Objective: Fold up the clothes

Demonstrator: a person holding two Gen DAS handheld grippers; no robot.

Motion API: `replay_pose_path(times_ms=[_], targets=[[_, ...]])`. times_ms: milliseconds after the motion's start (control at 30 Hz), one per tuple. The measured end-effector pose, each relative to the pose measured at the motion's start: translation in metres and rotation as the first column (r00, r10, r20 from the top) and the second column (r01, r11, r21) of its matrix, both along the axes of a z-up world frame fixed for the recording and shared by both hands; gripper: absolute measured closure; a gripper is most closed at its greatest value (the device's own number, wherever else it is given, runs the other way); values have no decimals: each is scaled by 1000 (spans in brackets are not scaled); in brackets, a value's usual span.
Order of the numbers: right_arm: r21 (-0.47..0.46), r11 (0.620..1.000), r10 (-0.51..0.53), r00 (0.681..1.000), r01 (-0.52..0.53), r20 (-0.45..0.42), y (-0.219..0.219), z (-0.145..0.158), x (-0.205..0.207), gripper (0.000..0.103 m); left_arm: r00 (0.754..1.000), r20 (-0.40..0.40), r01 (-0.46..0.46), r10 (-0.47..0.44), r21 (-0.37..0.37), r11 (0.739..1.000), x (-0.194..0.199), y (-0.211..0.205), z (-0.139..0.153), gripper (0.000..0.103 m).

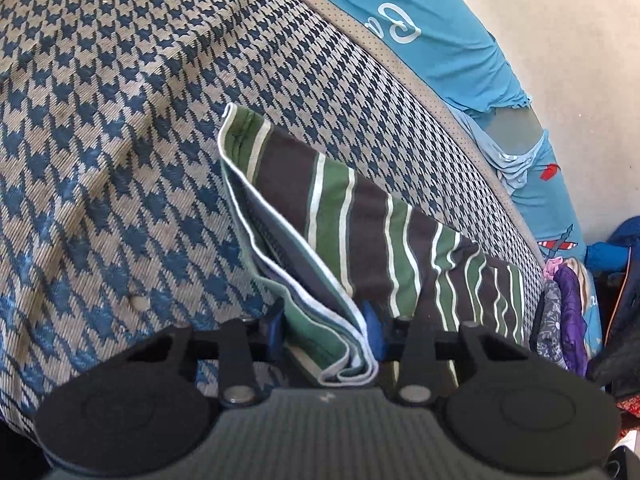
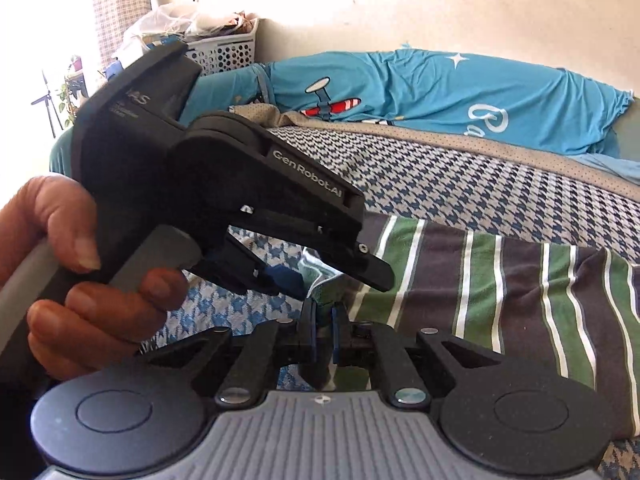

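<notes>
Left wrist view: my left gripper [image 1: 326, 322] has its fingers pinching a layered hem of the striped garment [image 1: 360, 216], white-edged folds bunched between the blue pads. From that pinch the cloth runs away to the far left as a raised flap and trails off to the right, lying on the houndstooth bed cover [image 1: 120, 120]. Its long axis goes roughly from near right to far left, so the held edge sits right at my fingers and the rest lies ahead of them. A blue sheet [image 1: 440, 40] lies along the far edge by the wall.

Right wrist view: my right gripper [image 2: 324, 330] has its pads pressed nearly together; I think they nip a thin bit of the cloth's edge, but the contact is hidden, so I cannot tell. The striped garment [image 2: 500, 280] spreads out to the right of these fingers. The left gripper [image 2: 320, 276], held in a hand [image 2: 80, 272], is just beyond and left, touching the same corner. Both grippers are at one end; the free length lies to the right.
</notes>
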State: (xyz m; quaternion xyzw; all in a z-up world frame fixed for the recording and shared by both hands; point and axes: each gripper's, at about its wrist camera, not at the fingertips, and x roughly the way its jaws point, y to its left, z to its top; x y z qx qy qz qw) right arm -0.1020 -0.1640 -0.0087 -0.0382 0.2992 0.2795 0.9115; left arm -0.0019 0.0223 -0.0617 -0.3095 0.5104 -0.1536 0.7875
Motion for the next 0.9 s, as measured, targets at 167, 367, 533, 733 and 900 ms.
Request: replay_pose_path(times_ms=[167, 367, 533, 733, 900], targets=[[-59, 998, 18, 1000, -16, 19, 7, -7, -6, 83, 1000, -1, 0, 0, 8, 1000, 1, -3, 1, 69], [-152, 987, 69, 995, -58, 68, 21, -16, -14, 70, 1000, 6, 1, -1, 23, 1000, 4, -9, 0, 69], [-170, 985, 44, 995, -29, 90, 28, -23, -8, 70, 1000, 4, -10, 10, 16, 1000, 7, -13, -3, 69], [-209, 978, 36, 991, -7, 131, 34, -27, -8, 96, 998, 26, -65, 64, 24, 998, 15, -5, -1, 47], [-178, 984, 5, 985, 25, 171, 27, -18, -13, 98, 993, 20, -120, 120, -9, 993, 32, 4, -3, 31]])
